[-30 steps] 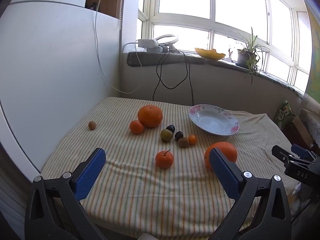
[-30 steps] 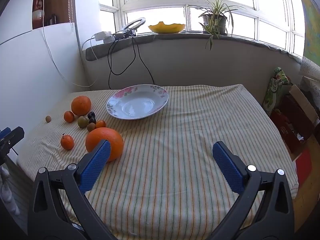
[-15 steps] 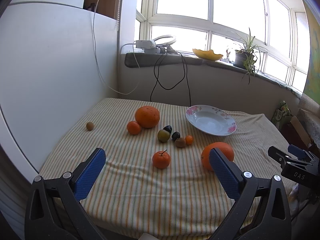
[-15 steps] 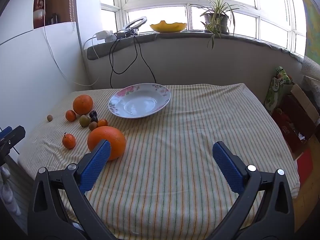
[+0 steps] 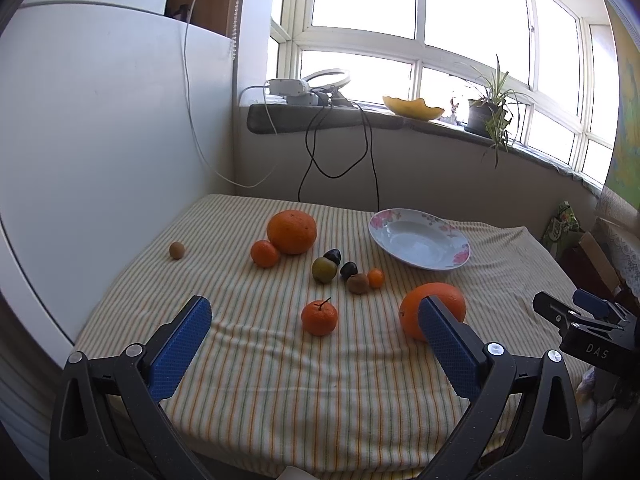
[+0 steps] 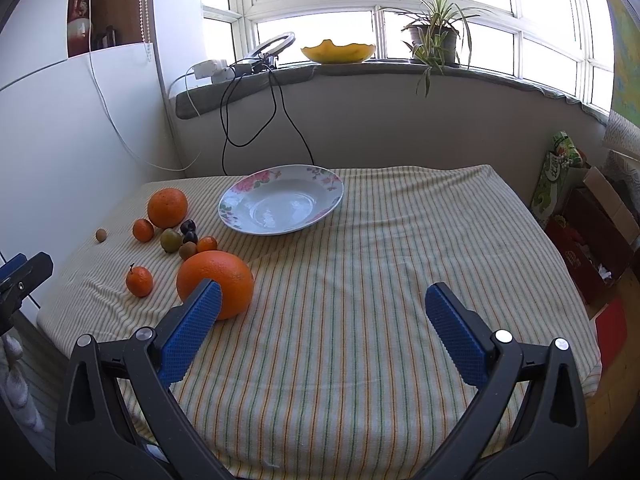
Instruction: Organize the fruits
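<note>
**Both tongs pull back a little; no fruit taken yet**

As the views have widened slightly over the last second, with the fruit sliding a touch farther off in both wrist pictures, the two tongs seem to have drawn back and up from the desk rather than closed in; the left tongs [image 5: 314,340] stand wide with nothing between the blue pads, and the right tongs [image 6: 322,326] are just as wide and just as bare. Just ahead of the left tongs lies the stemmed mandarin [image 5: 319,317]; behind their right finger sits the near big orange [image 5: 434,310], which in the right view lies just beyond the left finger. Farther ahead is the cluster of small fruits [image 5: 346,272], then a small mandarin [image 5: 264,253] touching the far big orange [image 5: 291,231]; a lone brown fruit [image 5: 177,250] sits well off to the left. Ahead and to the right of the left tongs, the floral plate [image 5: 460,254] rests bare on the striped cloth [image 6: 360,320].

My reading: nothing on the desk has shifted, so sorting has not begun; the plate looks the likely home for the fruit.
</note>
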`<state>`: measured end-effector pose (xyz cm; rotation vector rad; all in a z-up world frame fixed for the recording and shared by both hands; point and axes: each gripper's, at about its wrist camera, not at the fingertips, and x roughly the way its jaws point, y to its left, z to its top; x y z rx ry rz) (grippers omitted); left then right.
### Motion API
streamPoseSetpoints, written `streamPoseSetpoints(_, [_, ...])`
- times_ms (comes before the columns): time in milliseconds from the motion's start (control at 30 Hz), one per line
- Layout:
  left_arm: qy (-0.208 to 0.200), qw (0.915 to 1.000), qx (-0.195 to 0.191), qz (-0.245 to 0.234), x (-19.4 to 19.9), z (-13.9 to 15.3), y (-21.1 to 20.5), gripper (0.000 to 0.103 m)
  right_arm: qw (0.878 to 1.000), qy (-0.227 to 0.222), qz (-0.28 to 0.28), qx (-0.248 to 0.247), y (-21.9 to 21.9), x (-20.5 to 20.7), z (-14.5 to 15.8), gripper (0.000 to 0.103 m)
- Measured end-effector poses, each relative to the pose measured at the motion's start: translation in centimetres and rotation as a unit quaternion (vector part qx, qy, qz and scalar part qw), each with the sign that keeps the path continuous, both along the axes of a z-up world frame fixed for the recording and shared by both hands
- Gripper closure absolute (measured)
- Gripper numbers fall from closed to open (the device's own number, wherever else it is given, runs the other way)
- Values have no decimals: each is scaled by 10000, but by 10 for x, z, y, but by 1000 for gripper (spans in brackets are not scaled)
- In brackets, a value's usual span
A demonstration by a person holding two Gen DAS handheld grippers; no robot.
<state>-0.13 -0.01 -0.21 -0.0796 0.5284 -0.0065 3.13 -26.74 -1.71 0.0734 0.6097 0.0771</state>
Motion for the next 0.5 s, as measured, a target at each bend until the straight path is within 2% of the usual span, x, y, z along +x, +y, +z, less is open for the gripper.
streamPoseSetpoints(500, [17, 10000, -25, -49, 1, -1, -1, 1, 10000, 36, 13, 11, 2, 0, 0, 0])
